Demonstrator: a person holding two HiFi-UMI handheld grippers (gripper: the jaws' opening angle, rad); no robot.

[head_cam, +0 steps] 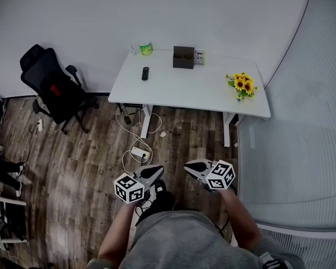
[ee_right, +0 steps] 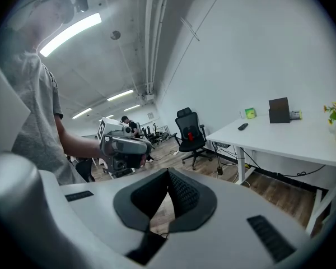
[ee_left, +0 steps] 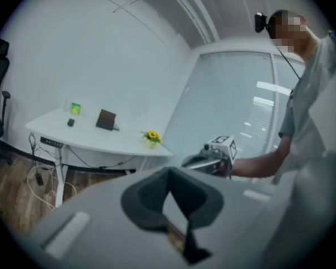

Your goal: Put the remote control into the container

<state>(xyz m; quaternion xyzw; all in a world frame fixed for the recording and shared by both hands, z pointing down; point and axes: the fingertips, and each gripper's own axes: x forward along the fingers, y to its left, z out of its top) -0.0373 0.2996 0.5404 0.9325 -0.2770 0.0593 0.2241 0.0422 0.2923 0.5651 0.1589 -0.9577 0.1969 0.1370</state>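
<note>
Remote control (head_cam: 145,73) lies flat on the white surface (head_cam: 173,91), left of the dark container (head_cam: 183,57) and apart from it. A green object (head_cam: 145,48) stands near the far edge. Both tools are well away over the wooden floor (head_cam: 73,150). The left tool (head_cam: 154,170) and right tool (head_cam: 190,165) each have their jaws pressed together with nothing between them. The step in hand appears to be the approach. It should go best if one tool opens before reaching the surface, then closes across the remote's narrow width.
</note>
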